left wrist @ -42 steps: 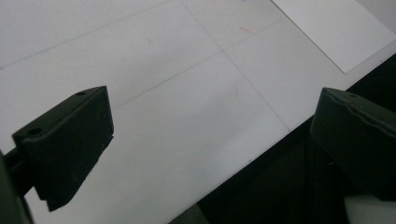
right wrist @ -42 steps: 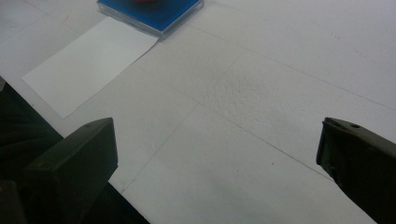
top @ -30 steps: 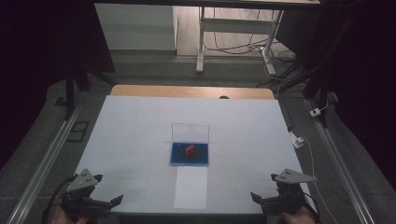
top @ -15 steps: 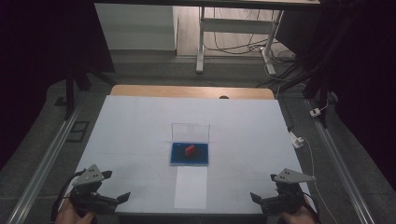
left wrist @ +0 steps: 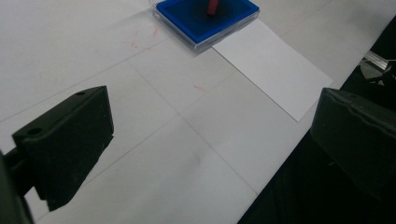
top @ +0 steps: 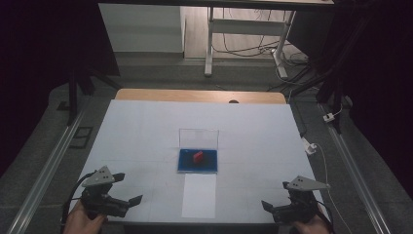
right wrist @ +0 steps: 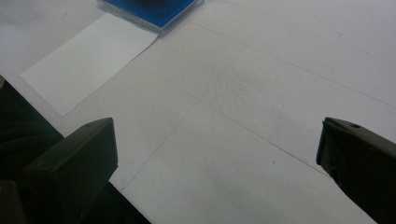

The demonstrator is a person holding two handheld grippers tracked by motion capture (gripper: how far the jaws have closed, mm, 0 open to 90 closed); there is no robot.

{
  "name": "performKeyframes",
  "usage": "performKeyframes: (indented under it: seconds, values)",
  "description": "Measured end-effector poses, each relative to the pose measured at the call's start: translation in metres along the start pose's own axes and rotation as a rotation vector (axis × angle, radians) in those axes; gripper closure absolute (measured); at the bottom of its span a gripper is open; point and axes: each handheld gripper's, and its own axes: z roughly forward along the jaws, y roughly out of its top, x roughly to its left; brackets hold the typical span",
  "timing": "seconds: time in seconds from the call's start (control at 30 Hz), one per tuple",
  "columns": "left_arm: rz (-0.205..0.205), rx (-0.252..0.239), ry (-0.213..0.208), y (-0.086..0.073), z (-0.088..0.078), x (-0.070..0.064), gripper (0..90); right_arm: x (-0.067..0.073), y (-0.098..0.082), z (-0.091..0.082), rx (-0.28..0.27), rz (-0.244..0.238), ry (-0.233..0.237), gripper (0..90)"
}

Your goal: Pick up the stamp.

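While jaws gape, red block (top: 197, 156) far ahead

A red block (top: 197, 156) is sitting on a blue pad (top: 187, 165) in a clear case (top: 198, 137); white paper (top: 199, 195) is lying between the black grippers.

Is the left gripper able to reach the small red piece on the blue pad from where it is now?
Probably yes. The left gripper is open, and bare white table lies between it and the red piece on the blue pad. The upright clear lid stands behind.
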Motion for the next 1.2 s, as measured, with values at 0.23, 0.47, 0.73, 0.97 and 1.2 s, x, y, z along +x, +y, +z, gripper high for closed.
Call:
performKeyframes:
  seconds: [0.23,0.47,0.73,0.97,1.2]
  values:
    - [0.025,0.016,-0.009,0.011,0.013,0.0,0.0,0.0,0.0,0.0,0.001,-0.004,0.002,0.0]
    - [0.064,0.033,-0.013,0.027,0.029,-0.001,0.0,0.0,0.0,0.0,0.001,-0.003,0.003,0.0]
    - [0.107,0.058,-0.021,0.044,0.048,-0.001,0.0,0.0,0.0,0.0,0.001,-0.005,0.005,0.0]
    - [0.138,0.082,-0.031,0.06,0.067,-0.002,0.0,0.0,0.0,0.0,0.0,-0.004,0.004,0.0]
    - [0.124,0.074,-0.01,0.078,0.088,-0.001,0.0,0.0,0.0,0.0,0.001,-0.004,0.003,0.0]
